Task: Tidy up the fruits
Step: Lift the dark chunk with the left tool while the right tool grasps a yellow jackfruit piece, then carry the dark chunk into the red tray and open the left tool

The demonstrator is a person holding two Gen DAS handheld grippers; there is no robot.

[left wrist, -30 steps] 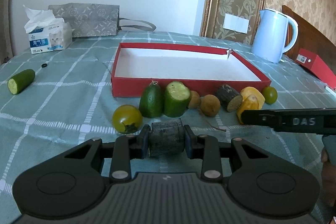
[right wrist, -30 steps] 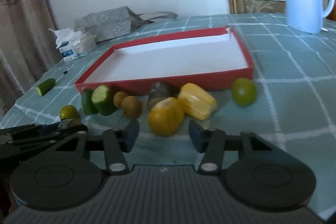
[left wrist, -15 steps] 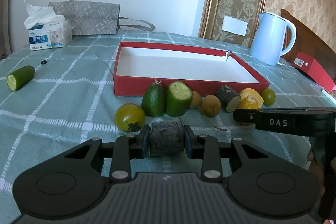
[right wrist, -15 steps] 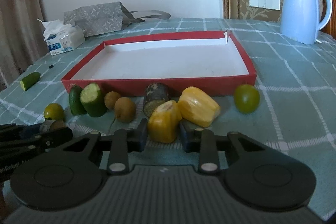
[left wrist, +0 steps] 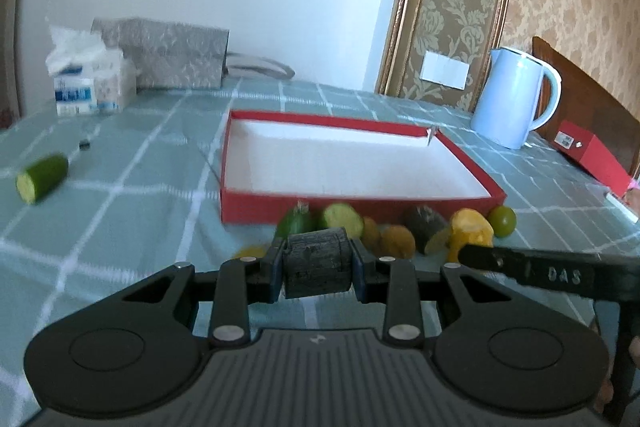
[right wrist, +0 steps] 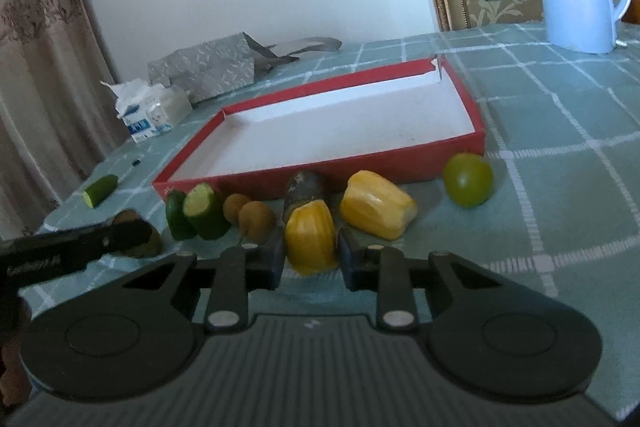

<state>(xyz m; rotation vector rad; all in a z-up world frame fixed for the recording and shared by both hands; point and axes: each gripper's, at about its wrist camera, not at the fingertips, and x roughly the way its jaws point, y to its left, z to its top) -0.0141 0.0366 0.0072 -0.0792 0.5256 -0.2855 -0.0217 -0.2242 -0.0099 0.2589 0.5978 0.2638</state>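
My left gripper (left wrist: 316,261) is shut on a dark grey, rough cylindrical piece (left wrist: 316,263) and holds it above the table, in front of the empty red tray (left wrist: 360,205). My right gripper (right wrist: 311,247) is shut on a yellow fruit piece (right wrist: 310,241), lifted slightly. In the right wrist view a row lies before the tray (right wrist: 320,173): two green cucumber pieces (right wrist: 204,211), two brown round fruits (right wrist: 256,219), a dark piece (right wrist: 304,187), another yellow piece (right wrist: 376,211), a green round fruit (right wrist: 468,179).
A blue kettle (left wrist: 516,99) stands right of the tray. A tissue pack (left wrist: 90,85) and grey bag (left wrist: 176,57) sit at the back left. A loose cucumber piece (left wrist: 42,177) lies far left. A red box (left wrist: 592,155) lies at the right edge.
My right gripper closed on the yellow fruit piece and raised it. My left gripper rose with the dark piece, toward the tray.
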